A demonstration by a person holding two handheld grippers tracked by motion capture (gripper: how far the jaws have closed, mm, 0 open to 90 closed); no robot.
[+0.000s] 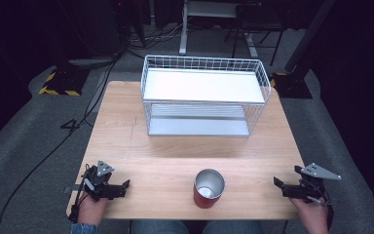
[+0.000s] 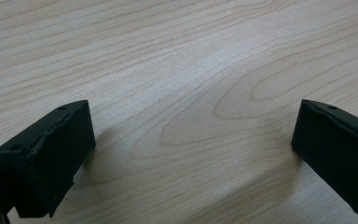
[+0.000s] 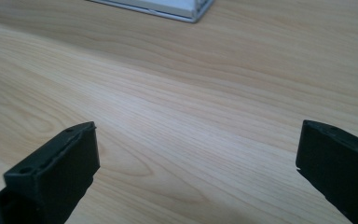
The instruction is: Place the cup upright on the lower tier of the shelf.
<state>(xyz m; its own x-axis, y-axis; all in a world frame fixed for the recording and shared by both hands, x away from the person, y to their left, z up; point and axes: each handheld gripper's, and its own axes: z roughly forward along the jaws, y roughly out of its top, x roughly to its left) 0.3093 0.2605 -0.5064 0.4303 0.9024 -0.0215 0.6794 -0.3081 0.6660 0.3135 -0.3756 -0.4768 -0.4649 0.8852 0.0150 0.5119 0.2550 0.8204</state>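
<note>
A red cup (image 1: 208, 188) with a shiny metal inside stands upright near the front edge of the wooden table (image 1: 175, 146), between the two hands. My left gripper (image 1: 125, 185) rests at the front left corner, pointing right toward the cup. Its jaws stand wide apart over bare wood (image 2: 191, 135) with nothing between them. My right gripper (image 1: 277, 183) is held at the front right corner, pointing left toward the cup. Its jaws are open too, with only table surface (image 3: 196, 154) between them.
A white wire rack (image 1: 204, 95) with two shelves stands at the back middle of the table; its lower corner (image 3: 186, 11) shows in the right gripper view. Cables and black-and-yellow floor mounts (image 1: 58, 85) lie beyond the table.
</note>
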